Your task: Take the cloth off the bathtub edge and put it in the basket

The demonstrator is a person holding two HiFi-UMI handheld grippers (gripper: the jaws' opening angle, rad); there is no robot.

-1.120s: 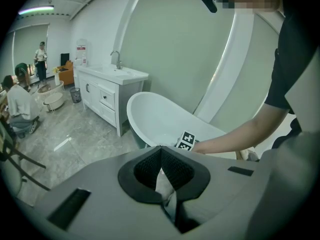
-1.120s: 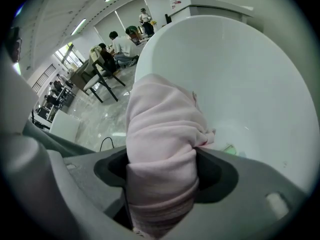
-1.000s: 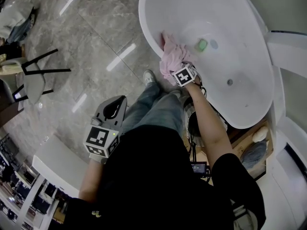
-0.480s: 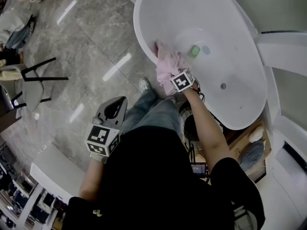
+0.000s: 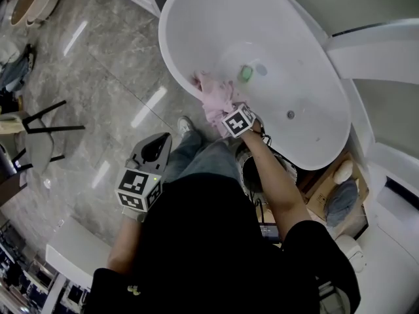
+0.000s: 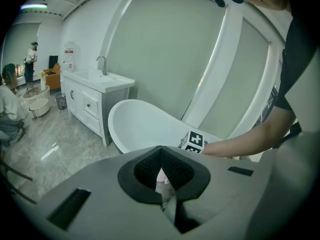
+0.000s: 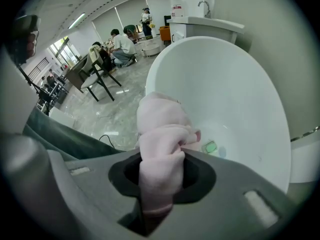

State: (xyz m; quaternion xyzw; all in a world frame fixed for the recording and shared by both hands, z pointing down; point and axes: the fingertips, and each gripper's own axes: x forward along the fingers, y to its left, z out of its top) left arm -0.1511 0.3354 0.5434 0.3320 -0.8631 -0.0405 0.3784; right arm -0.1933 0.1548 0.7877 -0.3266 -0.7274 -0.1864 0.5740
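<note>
A pink cloth lies bunched on the near rim of the white bathtub. My right gripper is at that rim, shut on the cloth. In the right gripper view a thick fold of the cloth fills the gap between the jaws of the right gripper and bulges above them. My left gripper hangs low by the person's left leg, over the floor, its jaws together and holding nothing; its own view looks past the left gripper at the tub. A dark round basket sits beside the tub, partly under the right forearm.
A small green object lies in the tub near the drain. A black-legged chair stands on the marble floor at left. A white vanity with a tap is beyond the tub. A wooden box sits at right.
The right gripper's jaws have closed on the pink cloth at the rim. The cloth now looks more gathered. The head view has swung, and the left gripper has stayed put.
</note>
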